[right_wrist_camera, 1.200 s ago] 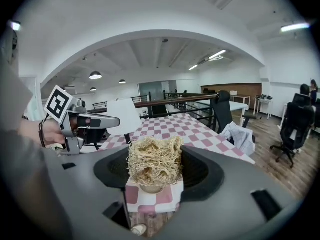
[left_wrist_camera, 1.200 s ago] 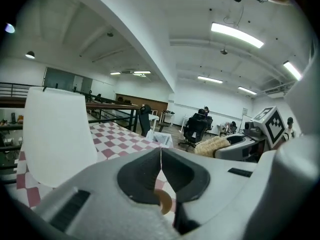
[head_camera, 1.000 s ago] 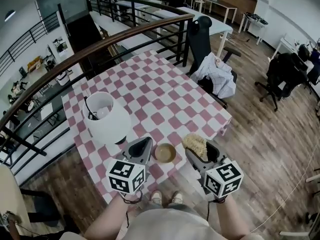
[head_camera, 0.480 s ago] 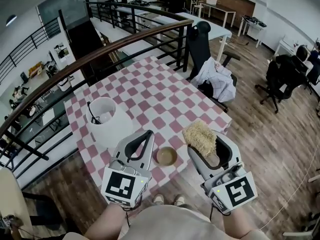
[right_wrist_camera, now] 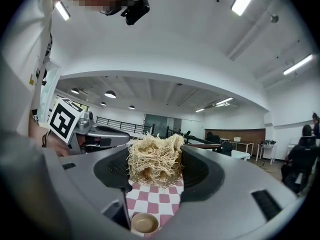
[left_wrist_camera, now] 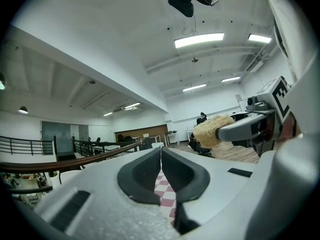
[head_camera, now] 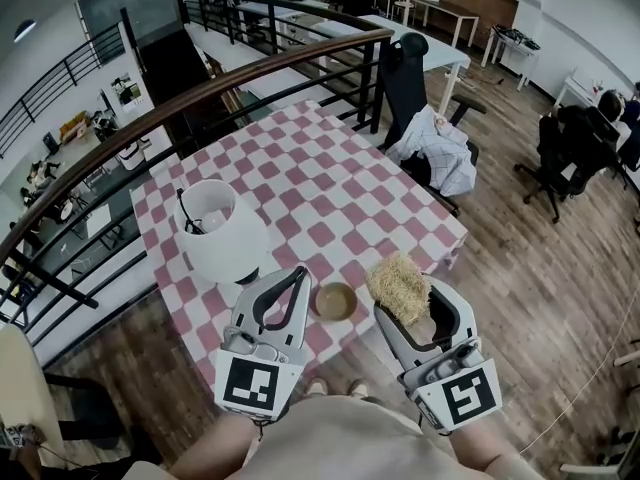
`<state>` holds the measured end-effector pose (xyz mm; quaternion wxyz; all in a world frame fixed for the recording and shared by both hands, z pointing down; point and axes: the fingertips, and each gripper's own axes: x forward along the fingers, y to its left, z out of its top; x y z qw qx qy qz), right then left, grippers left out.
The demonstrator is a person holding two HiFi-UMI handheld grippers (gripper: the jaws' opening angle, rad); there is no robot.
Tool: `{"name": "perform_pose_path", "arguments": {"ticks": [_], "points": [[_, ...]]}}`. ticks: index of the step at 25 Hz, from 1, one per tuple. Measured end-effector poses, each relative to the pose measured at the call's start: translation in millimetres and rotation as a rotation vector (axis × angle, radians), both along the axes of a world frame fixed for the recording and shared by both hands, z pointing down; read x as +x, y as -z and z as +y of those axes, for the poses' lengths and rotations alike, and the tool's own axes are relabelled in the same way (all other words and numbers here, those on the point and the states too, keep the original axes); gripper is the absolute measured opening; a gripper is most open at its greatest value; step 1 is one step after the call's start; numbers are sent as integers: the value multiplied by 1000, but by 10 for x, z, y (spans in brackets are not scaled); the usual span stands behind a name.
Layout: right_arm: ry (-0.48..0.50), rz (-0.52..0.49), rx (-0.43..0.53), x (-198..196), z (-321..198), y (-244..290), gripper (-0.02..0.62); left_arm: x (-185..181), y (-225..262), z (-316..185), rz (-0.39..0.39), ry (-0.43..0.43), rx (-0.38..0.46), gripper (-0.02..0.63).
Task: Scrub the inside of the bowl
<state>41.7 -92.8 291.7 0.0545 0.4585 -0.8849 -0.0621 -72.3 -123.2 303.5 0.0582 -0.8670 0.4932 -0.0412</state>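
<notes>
Pre-scrub: right gripper (head_camera: 410, 291) clamps scrubber (head_camera: 395, 280), clear of the bowl (head_camera: 334, 301). The left gripper (head_camera: 297, 273) is closed, empty (next, I'd say: scrubber down in).

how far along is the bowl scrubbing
Done: the right gripper is shut on the scrubber. In hand: it hangs above the table, beside the bowl, not yet inside. Left: the left gripper is shut on nothing, so the bowl stands unheld, and all scrubbing remains.

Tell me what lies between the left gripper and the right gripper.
In the head view, the small brown bowl sits on the checkered tablecloth between the left gripper, shut and empty, and the right gripper, which clamps the scrubber.
</notes>
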Motion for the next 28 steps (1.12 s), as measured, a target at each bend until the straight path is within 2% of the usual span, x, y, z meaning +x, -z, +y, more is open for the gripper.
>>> {"name": "perform_pose_path", "arguments": {"ticks": [13,17,28], "points": [[19,-1,-10,-66,-4,-62,262,-13,-65,-5,26,22,-33,20],[3,-19,5,-29,-37,7,262,44,-54,5,5,-6,-22,20],[-13,-19,8,18,-47,32,262,106,-17,104,10,-31,-25,19]]}}
